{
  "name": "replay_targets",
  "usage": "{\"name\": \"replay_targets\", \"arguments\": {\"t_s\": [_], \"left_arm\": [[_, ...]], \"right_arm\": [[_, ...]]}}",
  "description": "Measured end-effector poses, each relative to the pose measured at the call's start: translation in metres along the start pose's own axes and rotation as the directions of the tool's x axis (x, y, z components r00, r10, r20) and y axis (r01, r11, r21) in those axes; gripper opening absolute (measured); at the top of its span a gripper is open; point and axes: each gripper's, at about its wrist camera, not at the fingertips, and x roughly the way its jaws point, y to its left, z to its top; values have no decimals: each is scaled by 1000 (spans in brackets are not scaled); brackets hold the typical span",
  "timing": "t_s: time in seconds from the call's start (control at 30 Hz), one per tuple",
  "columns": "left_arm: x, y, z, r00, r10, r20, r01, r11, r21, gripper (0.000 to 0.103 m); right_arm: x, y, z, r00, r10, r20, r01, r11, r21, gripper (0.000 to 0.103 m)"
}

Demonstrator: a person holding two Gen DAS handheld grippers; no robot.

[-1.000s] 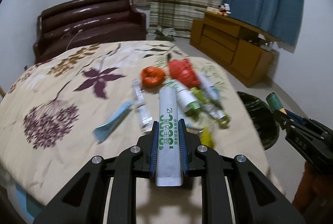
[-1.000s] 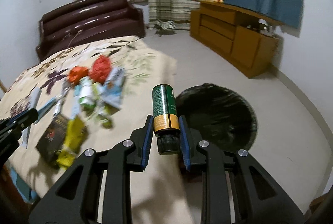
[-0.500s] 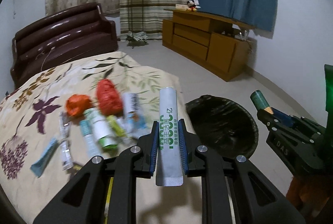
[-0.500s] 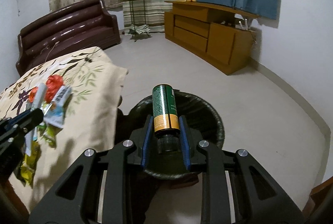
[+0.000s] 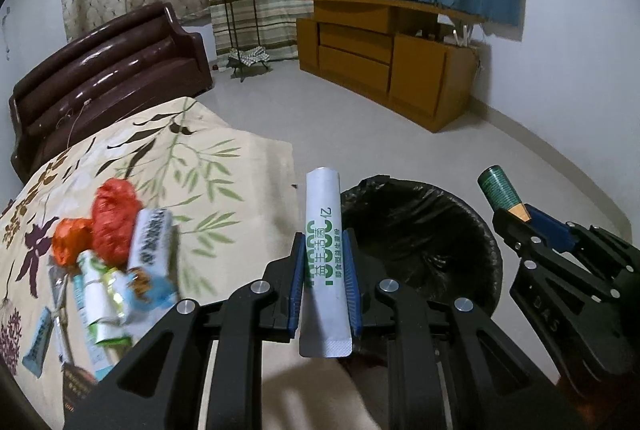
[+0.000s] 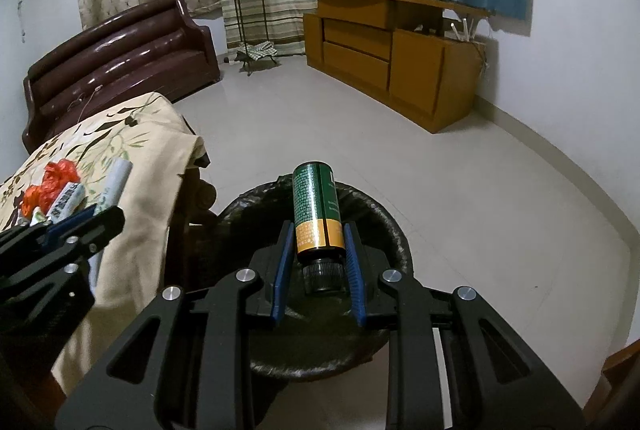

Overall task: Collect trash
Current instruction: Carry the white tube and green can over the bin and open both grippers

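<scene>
Plain bedroom: floral bedspread (image 5: pixel 168 166) on the left, pale tile floor, wooden cabinet (image 5: pixel 384 58) along the far wall.

Left wrist view: left gripper (image 5: pixel 325 286) clamped snug on a white packet (image 5: pixel 324 258), jaws nearly together, packet pointing forward beside the near rim of the black-lined bin (image 5: pixel 424 242). More wrappers (image 5: pixel 116 262) piled on the bedspread. Right gripper (image 5: pixel 532 222) poking in from the right side.

Right wrist view: right gripper (image 6: pixel 318 262) pinching a green bottle (image 6: pixel 316 206) low down by the cap, jaws almost closed, hanging right over the bin (image 6: pixel 256 206).

Looks like the carry-to-bin step, nearly done. Next up, probably: open the right jaws to drop the bottle, nudge the left further over the rim, then let go too.
</scene>
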Motion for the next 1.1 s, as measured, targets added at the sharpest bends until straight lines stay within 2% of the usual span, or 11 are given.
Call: {"name": "replay_targets", "arguments": {"t_s": [0.47,0.53,0.77,0.83,0.9,1.1], "left_arm": [[30,-16,9,997,30,-72,-29,1000,10,21],[31,-14,9,996,32,-81,-32,999,0,32],[28,-13,10,997,34,-68,-35,999,-18,47],[26,-13,11,998,36,-57,-37,999,-20,55],[22,-12,11,998,39,-43,-40,999,-22,58],[7,-4,13,999,38,-26,-39,999,-30,61]], "right_arm": [[33,-17,6,1000,19,-24,-19,1000,17,25],[36,-19,6,999,20,-26,-19,1000,19,25],[35,-23,4,1000,5,-23,-4,999,36,27],[35,-24,4,1000,2,-25,-1,999,40,28],[32,-23,4,1000,-1,-24,2,999,45,36],[22,-17,1,1000,-6,-21,7,999,46,39]]}}
